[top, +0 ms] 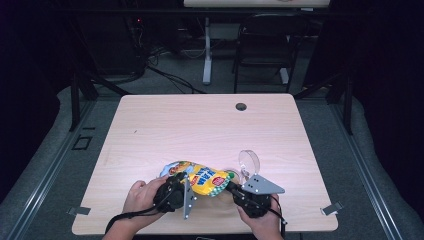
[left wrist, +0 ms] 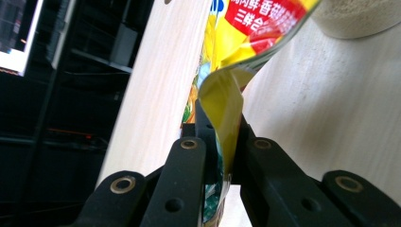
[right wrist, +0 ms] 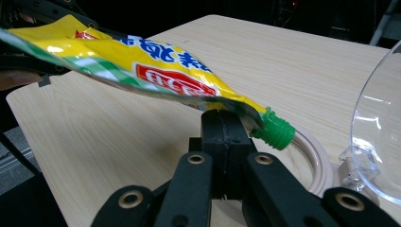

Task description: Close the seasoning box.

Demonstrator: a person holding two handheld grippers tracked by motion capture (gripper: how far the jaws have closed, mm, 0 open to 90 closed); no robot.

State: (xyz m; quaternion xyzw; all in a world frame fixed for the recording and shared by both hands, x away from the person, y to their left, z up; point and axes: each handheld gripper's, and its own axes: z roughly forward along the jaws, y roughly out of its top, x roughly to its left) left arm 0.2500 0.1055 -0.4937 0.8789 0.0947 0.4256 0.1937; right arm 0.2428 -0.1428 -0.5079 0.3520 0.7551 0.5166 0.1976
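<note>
A yellow snack-style pouch (top: 202,179) with a green screw spout (right wrist: 276,132) hangs between both grippers over the front of the table. My left gripper (top: 183,181) is shut on the pouch's folded bottom edge (left wrist: 222,109), with the foil pinched between its jaws (left wrist: 218,124). My right gripper (top: 231,186) is shut on the pouch (right wrist: 156,71) just behind the spout, its jaws (right wrist: 222,118) closed tight. The spout points down over a round container rim (right wrist: 318,161). The container's clear hinged lid (top: 249,161) stands open, and beige powder (left wrist: 354,16) shows inside it.
The light wooden table (top: 200,125) has a cable hole (top: 241,106) at the back. A dark chair (top: 265,45) and a desk leg (top: 207,55) stand beyond the far edge. Both hands sit close to the table's front edge.
</note>
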